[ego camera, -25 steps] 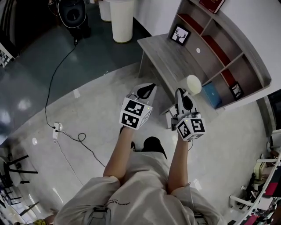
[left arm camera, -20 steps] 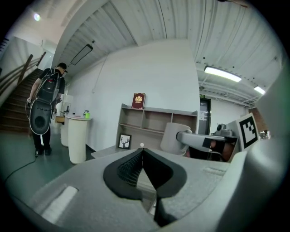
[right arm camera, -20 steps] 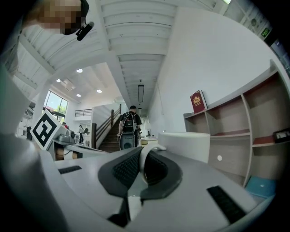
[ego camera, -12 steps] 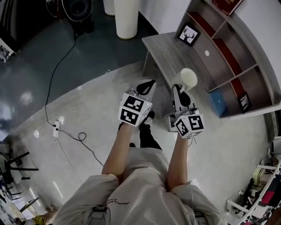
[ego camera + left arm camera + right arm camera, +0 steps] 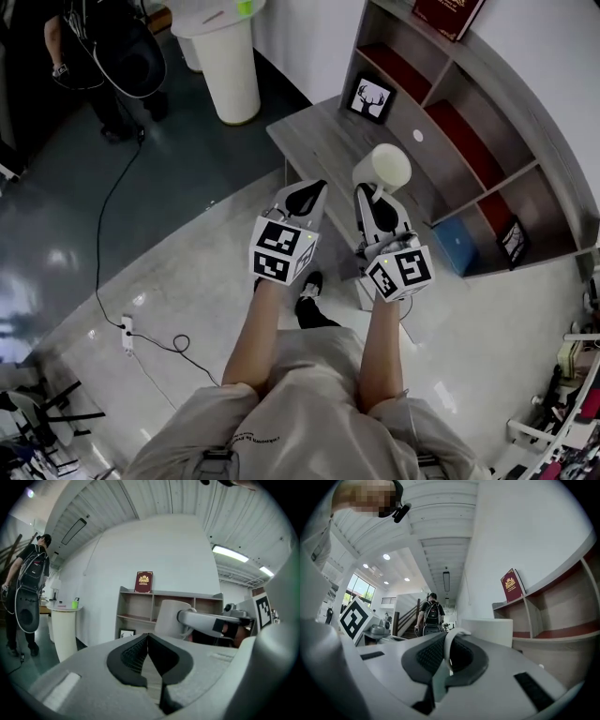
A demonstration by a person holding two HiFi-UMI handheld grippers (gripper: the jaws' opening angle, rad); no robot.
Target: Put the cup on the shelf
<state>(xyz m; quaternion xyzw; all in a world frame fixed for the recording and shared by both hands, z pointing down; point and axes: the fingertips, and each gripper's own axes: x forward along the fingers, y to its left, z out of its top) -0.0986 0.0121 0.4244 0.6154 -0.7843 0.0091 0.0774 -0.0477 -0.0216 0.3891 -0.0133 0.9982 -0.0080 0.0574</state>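
- The shelf (image 5: pixel 487 141) is divided into open compartments. A blue box (image 5: pixel 457 246) is seen in a lower one, and a small framed picture (image 5: pixel 509 242) in the one beside it.
- A red book (image 5: pixel 450 11) is stood on top of the shelf, and a deer picture (image 5: pixel 371 97) is propped on the counter (image 5: pixel 319 141).
- The cup (image 5: pixel 382 169) is held in the air above the counter, in front of the shelf. Its inside is not shown.
- The right claw (image 5: pixel 373 195) is clamped narrowly on the cup's thin handle (image 5: pixel 450 651), with the cup's body just beyond the tips.
- The handle is pointed back at the claw. The cup's long axis appears roughly vertical, though which end is up cannot be told.
- The left claw (image 5: pixel 312 187) is closed, with nothing between its jaws, just beside the right one.
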